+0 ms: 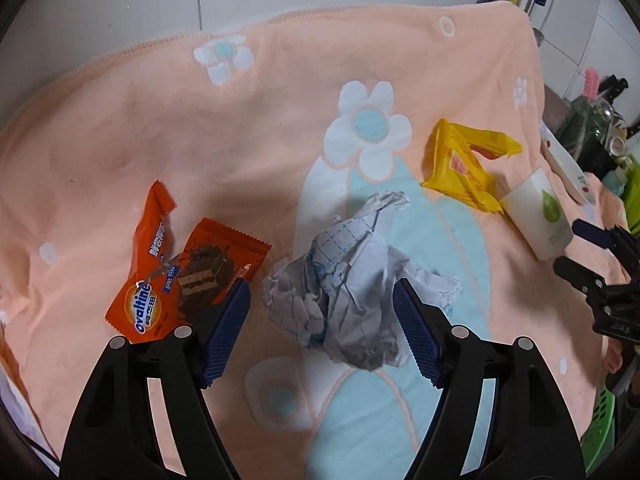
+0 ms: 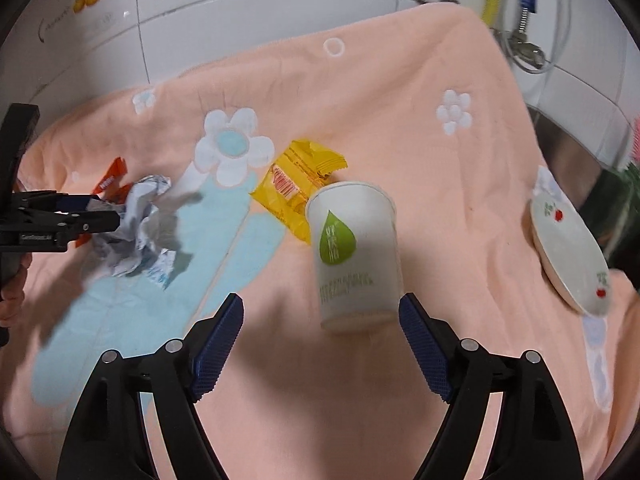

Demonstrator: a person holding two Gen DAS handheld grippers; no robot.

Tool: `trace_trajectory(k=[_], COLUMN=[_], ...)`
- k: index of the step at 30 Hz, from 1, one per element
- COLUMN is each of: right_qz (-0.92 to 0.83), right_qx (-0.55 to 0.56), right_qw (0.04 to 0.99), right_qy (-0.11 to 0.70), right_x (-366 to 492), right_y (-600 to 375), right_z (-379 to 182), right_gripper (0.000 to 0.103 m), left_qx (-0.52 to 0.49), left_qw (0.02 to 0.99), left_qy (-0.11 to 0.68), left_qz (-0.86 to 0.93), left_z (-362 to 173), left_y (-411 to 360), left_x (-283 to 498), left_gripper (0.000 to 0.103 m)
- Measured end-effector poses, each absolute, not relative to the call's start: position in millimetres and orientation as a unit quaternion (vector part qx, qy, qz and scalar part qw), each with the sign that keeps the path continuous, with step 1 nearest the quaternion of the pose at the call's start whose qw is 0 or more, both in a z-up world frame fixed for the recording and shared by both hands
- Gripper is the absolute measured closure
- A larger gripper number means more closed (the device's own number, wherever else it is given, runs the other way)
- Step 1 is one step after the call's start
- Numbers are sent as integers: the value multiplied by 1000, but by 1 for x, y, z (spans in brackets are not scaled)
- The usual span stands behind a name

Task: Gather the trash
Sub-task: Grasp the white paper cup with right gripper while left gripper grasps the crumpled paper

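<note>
Both grippers have their fingers spread wide so the trash can fit between them: the left gripper reaches around the paper ball, and the right gripper nears the cup lying on the towel.

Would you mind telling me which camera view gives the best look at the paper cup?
The right wrist view: the paper cup lies on its side near centre, its green leaf logo and rim plain. The left wrist view shows the cup only small near the right edge, beside the yellow wrapper.
</note>
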State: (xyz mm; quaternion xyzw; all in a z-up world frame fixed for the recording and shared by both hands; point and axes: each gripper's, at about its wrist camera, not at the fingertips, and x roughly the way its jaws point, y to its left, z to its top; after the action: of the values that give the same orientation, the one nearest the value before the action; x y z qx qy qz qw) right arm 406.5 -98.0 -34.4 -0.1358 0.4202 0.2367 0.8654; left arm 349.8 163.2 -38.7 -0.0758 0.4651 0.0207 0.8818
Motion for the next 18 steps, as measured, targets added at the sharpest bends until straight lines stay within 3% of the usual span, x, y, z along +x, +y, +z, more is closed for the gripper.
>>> trace_trajectory(k=[11, 18], right_qz=[205, 171], right_qx=[-166, -181], right_qw=[870, 874], right_qy=[416, 418], right_x=[429, 435], right_y=[-81, -85], right_z=[-46, -55], right_gripper=[21, 22], left_qx=[-92, -92], left_qw=[877, 874], left_qy=[472, 476], left_qz=[-2, -18], left_z=[-52, -60], left_y=[165, 158], left_x=[354, 357], left_gripper=[32, 58])
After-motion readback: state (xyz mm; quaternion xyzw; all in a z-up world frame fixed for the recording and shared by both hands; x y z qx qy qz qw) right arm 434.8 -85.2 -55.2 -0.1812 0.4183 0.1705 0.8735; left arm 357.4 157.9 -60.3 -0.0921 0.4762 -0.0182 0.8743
